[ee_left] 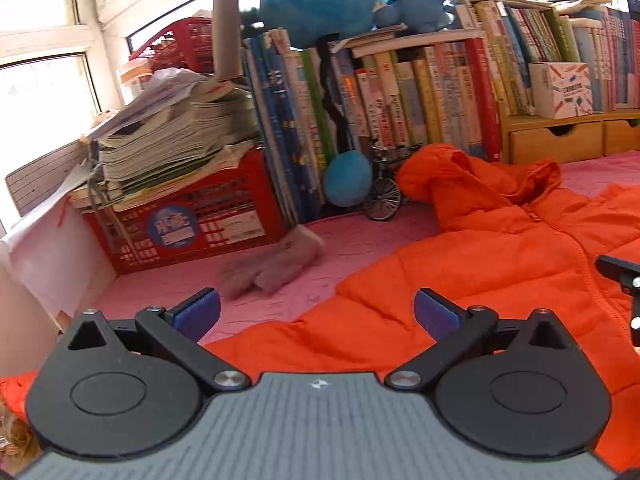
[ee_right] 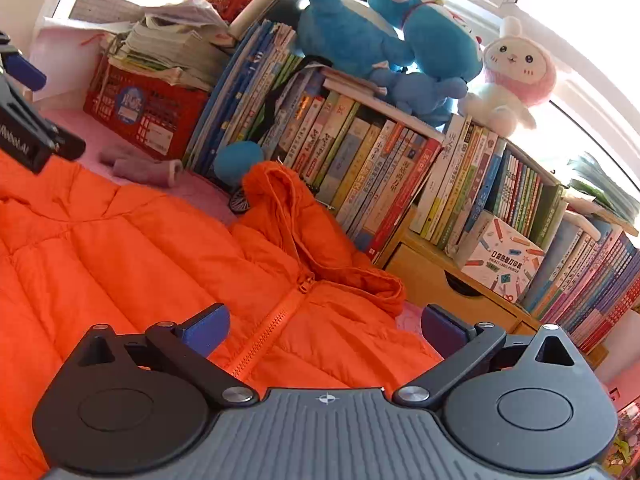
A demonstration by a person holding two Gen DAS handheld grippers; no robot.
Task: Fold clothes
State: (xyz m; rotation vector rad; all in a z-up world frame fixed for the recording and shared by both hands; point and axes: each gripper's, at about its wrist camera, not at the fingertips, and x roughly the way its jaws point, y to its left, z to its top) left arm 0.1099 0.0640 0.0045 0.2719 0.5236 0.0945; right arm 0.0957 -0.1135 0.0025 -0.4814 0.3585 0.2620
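An orange puffer jacket [ee_left: 472, 268] lies spread on the pink bedspread [ee_left: 168, 292], front up, zip closed, its hood [ee_left: 472, 184] bunched toward the books. My left gripper [ee_left: 318, 312] hovers over the jacket's left edge, jaws wide open, nothing between the blue pads [ee_left: 198, 312]. In the right wrist view the jacket [ee_right: 152, 248] fills the lower left, with the zip [ee_right: 272, 328] running up to the hood [ee_right: 296, 216]. My right gripper [ee_right: 326, 330] hangs above the zip and chest, open and holding nothing. The left gripper's black body [ee_right: 28, 132] shows at the left edge.
Rows of books [ee_left: 400, 96] line the back. A red crate [ee_left: 188, 224] carries stacked papers. Blue plush toys [ee_right: 384, 36] and a pink-and-white one [ee_right: 512, 76] sit on top. A rolled grey-purple cloth [ee_left: 272, 268] lies left of the jacket, with wooden drawers [ee_right: 440, 284] at right.
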